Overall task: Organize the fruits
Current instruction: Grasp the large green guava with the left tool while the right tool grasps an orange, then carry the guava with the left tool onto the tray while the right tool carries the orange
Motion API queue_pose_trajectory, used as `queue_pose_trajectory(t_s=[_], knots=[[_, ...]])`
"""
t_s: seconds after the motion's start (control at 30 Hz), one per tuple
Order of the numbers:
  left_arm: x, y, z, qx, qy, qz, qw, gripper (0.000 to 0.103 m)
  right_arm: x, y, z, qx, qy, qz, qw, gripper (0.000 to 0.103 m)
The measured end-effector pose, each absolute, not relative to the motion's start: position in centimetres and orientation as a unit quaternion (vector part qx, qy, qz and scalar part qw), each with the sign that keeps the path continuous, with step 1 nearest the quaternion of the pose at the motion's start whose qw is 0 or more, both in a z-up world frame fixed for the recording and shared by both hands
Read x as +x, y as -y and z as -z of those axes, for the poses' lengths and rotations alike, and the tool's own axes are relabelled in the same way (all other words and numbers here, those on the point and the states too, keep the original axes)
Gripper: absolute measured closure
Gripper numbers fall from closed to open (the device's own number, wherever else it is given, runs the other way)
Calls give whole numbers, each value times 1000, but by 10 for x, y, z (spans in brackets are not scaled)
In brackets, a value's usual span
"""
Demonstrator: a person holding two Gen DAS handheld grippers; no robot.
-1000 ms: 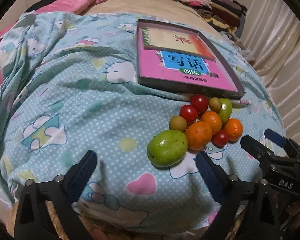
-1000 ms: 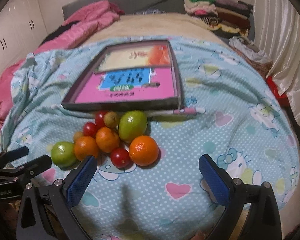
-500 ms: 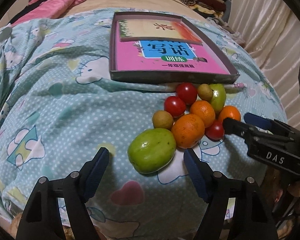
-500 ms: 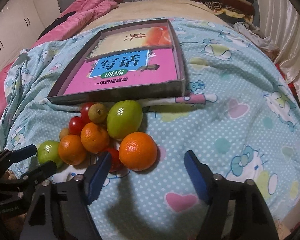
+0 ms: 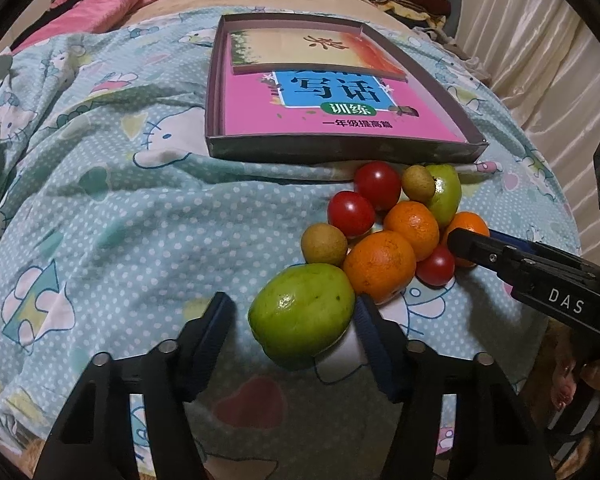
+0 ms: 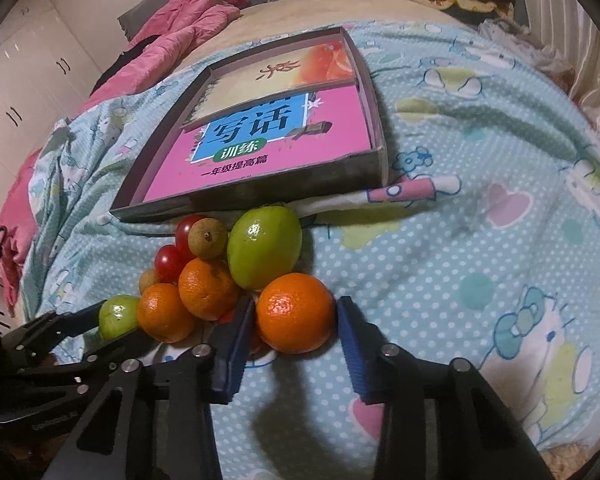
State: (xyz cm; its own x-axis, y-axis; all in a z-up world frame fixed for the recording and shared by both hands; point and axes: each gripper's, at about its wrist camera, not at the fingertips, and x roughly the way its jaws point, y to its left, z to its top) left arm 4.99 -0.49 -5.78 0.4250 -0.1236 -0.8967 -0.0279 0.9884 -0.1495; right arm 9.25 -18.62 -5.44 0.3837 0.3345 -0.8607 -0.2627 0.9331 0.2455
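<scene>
Between my left gripper's (image 5: 292, 320) closing jaws sits a green fruit (image 5: 302, 314): the right pad touches it, the left pad stands clear. Just beyond it, the fruit pile (image 5: 392, 220) of oranges, tomatoes and small brown fruits huddles on the bedspread (image 5: 120, 220) against the near wall of a shallow box (image 5: 340, 150) holding a pink book (image 5: 332, 120). My right gripper (image 6: 296, 332) is closing around an orange (image 6: 295, 312) at the pile's near edge; both pads look just shy of its skin. Pink bedding (image 6: 188, 20) lies farther back.
</scene>
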Motion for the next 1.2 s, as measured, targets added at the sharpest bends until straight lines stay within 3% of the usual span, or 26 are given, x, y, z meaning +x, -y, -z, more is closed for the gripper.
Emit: queue_pose_trajectory(t_s=[0.03,0.4,0.9,1.2], knots=[[51,6,58,-73,-535,35,841,49,93,187,55,37,-526,-181,830,63],[50,2,49,-80,-521,43,848,50,88,197,45,66,-508,-186,838,64],[56,-23,9,-105,-463,17,880,50,87,197,-1,29,-410,-180,894,64],[74,-23,3,-108,-453,3,885,50,106,193,-6,27,-391,-182,902,64]])
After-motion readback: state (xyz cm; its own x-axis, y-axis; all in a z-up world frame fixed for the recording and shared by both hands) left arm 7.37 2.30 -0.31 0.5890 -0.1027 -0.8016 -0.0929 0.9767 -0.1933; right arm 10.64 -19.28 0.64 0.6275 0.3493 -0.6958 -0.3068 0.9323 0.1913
